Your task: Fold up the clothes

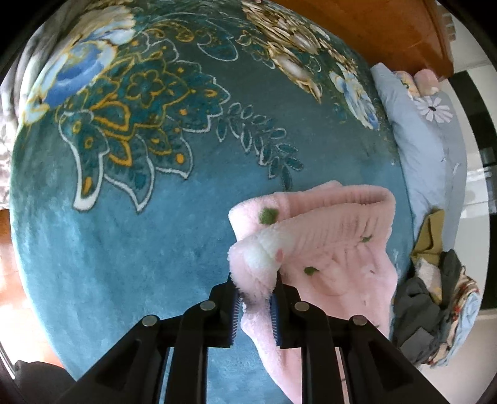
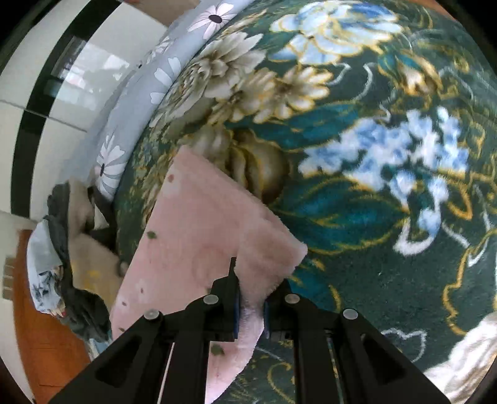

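Pink fleece garment (image 1: 329,242) with small green specks and a gathered, ribbed band along its far edge lies over the teal floral blanket (image 1: 155,217) that covers the bed, toward the bed's side where the blanket meets a pale blue sheet. In the left wrist view a fluffy corner of it, showing a white patch, is bunched up and pinched by the left gripper (image 1: 256,306); the jaws are nearly closed, with only the thickness of the fleece between their blue pads, and the rest of the cloth spreads away to the right and trails down past the right finger. In the right wrist view the same pink garment (image 2: 198,223) appears as a flatter panel reaching up and left from the right gripper (image 2: 251,306), whose jaws are likewise drawn close together on a fold of the fabric near one squared corner, a strip of fleece hanging down between the black fingers. Around the garment the blanket shows large cream and blue flowers with gold outlines on dark green and teal. Beyond the blanket's edge lies the pale blue sheet (image 1: 428,149), printed with white daisies. Just beside the garment, at the bed's edge, sits a heap of other clothes (image 1: 435,298) in dark grey, olive and patterned cloth. A wooden headboard (image 1: 372,28) stands at the far end in the left wrist view.
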The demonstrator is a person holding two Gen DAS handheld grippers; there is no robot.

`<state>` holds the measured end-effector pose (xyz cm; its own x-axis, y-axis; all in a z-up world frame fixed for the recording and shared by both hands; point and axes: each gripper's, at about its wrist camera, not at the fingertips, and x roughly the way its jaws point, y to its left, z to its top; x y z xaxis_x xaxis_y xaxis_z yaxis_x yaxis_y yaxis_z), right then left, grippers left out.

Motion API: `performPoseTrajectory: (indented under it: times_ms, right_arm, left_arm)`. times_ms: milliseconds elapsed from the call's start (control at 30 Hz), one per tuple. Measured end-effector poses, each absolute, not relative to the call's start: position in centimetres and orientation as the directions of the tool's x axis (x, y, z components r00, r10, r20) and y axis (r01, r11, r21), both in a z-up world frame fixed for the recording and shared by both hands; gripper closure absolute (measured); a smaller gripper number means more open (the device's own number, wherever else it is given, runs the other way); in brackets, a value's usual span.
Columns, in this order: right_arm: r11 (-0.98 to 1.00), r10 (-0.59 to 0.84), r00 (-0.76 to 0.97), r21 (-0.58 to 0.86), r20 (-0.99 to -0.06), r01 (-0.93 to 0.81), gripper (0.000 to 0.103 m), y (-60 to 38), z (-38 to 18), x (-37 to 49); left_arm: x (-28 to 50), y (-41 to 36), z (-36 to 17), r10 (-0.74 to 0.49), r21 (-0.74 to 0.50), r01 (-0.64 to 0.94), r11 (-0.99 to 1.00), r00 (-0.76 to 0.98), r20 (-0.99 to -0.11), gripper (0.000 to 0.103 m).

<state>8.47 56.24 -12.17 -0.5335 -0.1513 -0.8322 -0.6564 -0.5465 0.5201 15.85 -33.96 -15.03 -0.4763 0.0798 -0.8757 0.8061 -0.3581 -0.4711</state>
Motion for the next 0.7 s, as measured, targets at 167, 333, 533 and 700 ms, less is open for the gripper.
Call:
performPoseTrajectory:
  times_ms: [167,333,533,700]
  right_arm:
    - [-0.595,-0.160,-0.572,0.541,-0.804,-0.595,0.091,56.5,-9.5,7.7]
    - [-0.665,-0.175,-0.687,0.600,-0.705,-0.446,0.091,55.9,-1.6,5.7]
    - [-0.725,-0.132,-0.735,0.570,-0.665,-0.386,0.092,54.8,2.1,7.1]
    - [-0.664,-0.128,-0.526,0.466,-0.841,-0.584,0.091,55.9,-7.8,6.9]
  left_arm:
    - [15.4,-33.5,-14.4,0.055,-0.447,0.817,-0.365,-0.461,-0.886,0.085]
    - [15.3,-33.4,-12.1,0.036,-0.499,0.787,-0.361,-0.523,-0.851,0.085]
    - [16.0,-33.4,-7.3,0.027,-0.632,0.665,-0.398,-0.680,-0.733,0.086]
    - [16.7,-34.2,-11.9,0.044,-0.507,0.764,-0.399,-0.536,-0.843,0.086]
